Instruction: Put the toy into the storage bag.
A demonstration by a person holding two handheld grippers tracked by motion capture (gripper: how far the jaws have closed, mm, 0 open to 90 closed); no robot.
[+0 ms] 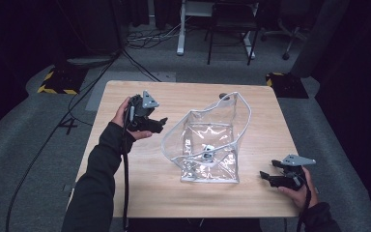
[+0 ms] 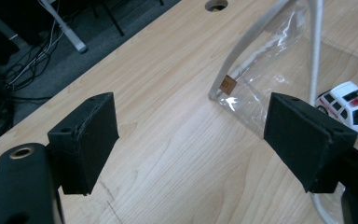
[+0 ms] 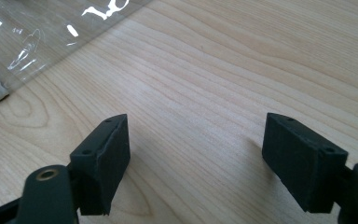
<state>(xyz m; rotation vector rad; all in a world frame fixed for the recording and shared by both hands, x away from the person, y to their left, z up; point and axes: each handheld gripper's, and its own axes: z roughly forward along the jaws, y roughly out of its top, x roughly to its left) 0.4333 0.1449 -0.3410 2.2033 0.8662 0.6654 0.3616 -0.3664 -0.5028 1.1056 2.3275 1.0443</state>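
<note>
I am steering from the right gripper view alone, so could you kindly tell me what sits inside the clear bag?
Observer: A small white toy car lies inside the clear bag.
Operator: Thank you; where is the left gripper?
Observer: The left gripper hovers just left of the bag, apart from it.
Operator: Are its jaws holding anything?
Observer: No, they stand open over bare table.
</note>
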